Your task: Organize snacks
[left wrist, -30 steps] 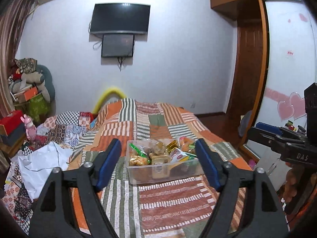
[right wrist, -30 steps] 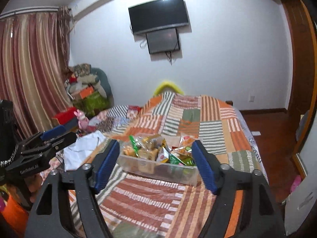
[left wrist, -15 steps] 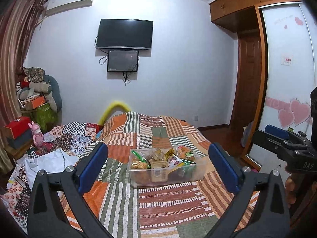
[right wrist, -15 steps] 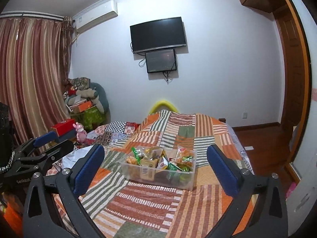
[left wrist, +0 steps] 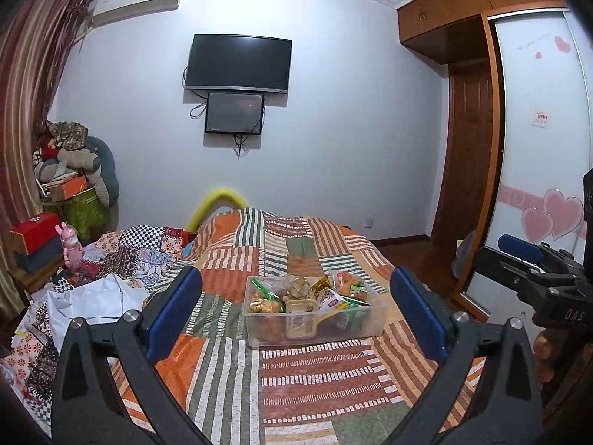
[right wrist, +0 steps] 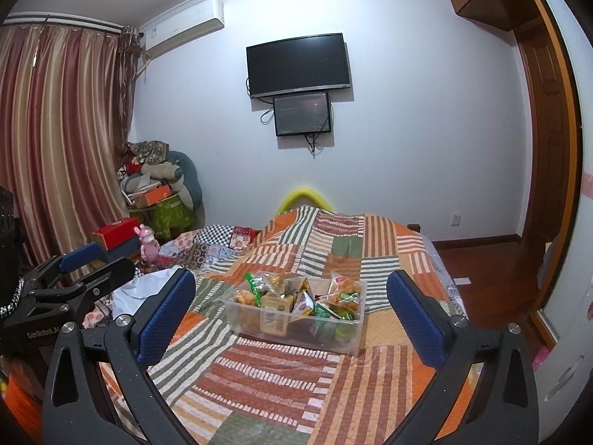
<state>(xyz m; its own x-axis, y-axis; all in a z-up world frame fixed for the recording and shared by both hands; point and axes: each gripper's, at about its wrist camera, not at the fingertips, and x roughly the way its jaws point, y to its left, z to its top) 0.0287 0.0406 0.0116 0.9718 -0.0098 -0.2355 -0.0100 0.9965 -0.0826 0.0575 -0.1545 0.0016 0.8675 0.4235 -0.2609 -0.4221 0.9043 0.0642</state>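
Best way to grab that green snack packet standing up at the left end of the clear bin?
Pinch the green packet by its upper end, coming down from above. It stands tilted, its top above the clear bin rim, while the walls and neighbouring packets block side approaches. The left gripper looks closer to that end and is open.

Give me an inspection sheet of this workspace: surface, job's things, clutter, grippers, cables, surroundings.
Surface: bed under a striped patchwork cover in orange, green and red.
Job's things: clear plastic bin standing on the cover, filled with snack packets; none seen outside it.
Clutter: crumpled white cloth and patterned bedding at the bed's left side; pink toy; red box; pile of soft things in the corner.
Grippers: left gripper open, empty, short of the bin; right gripper open, empty, short of the bin.
Cables: loose wires hanging around the small screen under the television.
Surroundings: curtains, air conditioner, wooden wardrobe.
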